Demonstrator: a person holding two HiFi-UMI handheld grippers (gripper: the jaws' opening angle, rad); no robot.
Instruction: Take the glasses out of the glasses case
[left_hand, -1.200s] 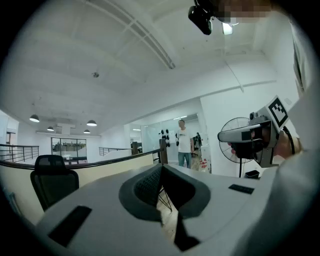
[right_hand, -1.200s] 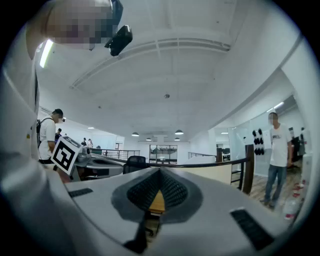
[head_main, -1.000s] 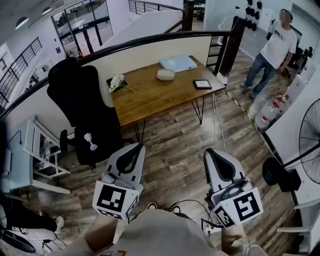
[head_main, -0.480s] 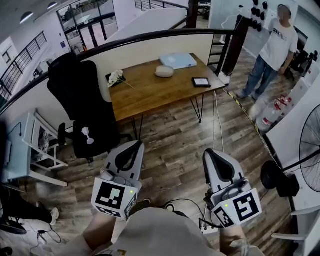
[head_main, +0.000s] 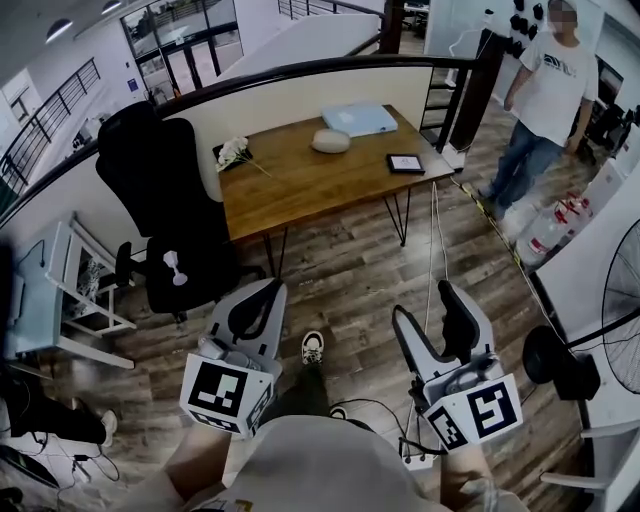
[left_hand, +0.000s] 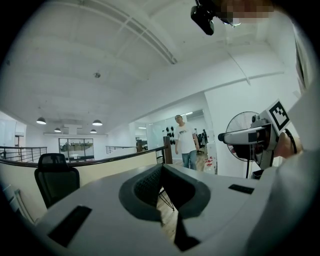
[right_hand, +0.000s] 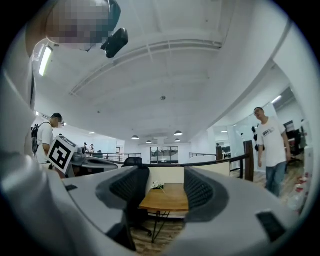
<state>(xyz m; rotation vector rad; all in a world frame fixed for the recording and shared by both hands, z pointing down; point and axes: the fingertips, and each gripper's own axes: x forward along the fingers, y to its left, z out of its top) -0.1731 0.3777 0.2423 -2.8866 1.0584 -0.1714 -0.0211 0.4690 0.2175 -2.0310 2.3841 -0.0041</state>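
Table (head_main: 300, 195): wood top, satin sheen, thin dark metal legs | floor (head_main: 360, 280): grey-brown wood planks, matt | your right gripper (right_hand: 164, 190): matt pale-grey plastic shell, ribbed dark pads (right_hand: 199, 190) | glasses case (head_main: 330, 141): pale, smooth

There is one wooden table (head_main: 310, 195), and on it one pale oval case (head_main: 330, 141), one light-blue flat box (head_main: 360, 118), one small dark tablet (head_main: 405, 163) and one bunch of white flowers (head_main: 234, 153). There is also one black office chair (head_main: 160, 200), one standing person (head_main: 548, 75) and one fan (head_main: 622, 300).
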